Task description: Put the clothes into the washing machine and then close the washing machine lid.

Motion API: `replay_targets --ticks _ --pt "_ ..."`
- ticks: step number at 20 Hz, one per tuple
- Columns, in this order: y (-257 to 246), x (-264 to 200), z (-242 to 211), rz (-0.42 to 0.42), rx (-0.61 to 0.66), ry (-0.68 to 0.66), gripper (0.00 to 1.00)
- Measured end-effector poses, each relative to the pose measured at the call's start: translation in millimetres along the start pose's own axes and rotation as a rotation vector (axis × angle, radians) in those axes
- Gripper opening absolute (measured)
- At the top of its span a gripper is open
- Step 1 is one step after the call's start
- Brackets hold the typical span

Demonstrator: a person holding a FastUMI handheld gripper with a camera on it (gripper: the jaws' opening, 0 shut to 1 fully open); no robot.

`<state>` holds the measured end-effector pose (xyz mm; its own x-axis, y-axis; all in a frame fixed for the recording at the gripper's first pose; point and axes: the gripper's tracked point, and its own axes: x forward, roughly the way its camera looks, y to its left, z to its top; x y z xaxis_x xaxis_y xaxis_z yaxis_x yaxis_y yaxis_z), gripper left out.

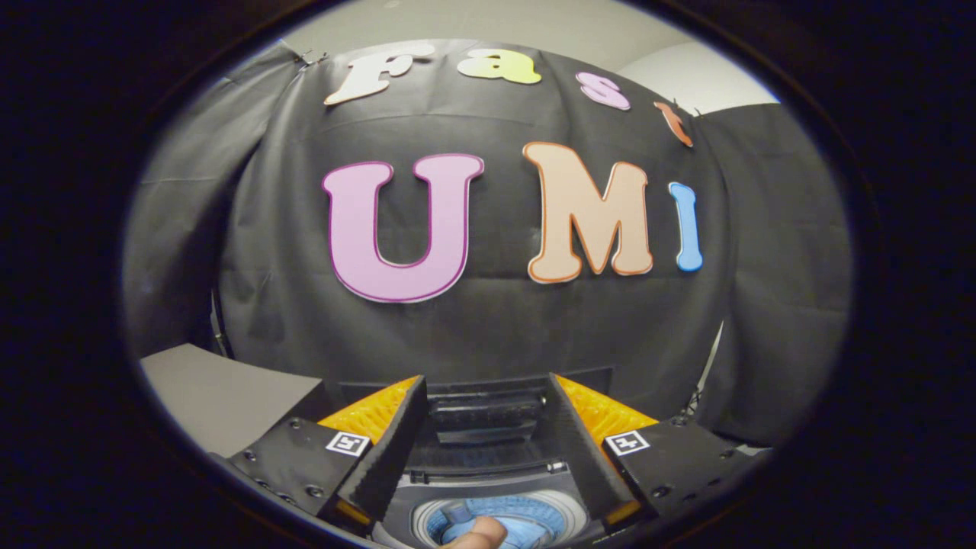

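My gripper (pixel 484 381) is open, its two fingers spread wide with nothing between them. Below and between the fingers stands a small top-loading washing machine (pixel 488 476). Its dark lid (pixel 484 415) is folded up at the back, against the booth wall. The round drum opening (pixel 526 522) shows a blue and white inside. A small tan rounded thing (pixel 476 535) sits at the near rim of the drum; I cannot tell whether it is cloth or a fingertip.
A grey table surface (pixel 213 396) stretches off to the left of the machine. The black cloth wall (pixel 488 328) hangs close behind the machine, with a second dark curtain (pixel 778 305) to the right.
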<state>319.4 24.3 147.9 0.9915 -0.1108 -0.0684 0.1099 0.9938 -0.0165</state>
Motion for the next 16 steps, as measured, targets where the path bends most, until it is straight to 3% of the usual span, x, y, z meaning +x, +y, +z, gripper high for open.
replay_targets --ticks 2,8,16 --pt "-7.5 13.2 12.9 -0.025 -0.015 -0.012 0.96" --pt "-3.9 62.8 31.2 0.002 -0.025 -0.071 0.96" --pt "1.9 142.6 -27.2 0.063 -0.062 0.007 0.96"
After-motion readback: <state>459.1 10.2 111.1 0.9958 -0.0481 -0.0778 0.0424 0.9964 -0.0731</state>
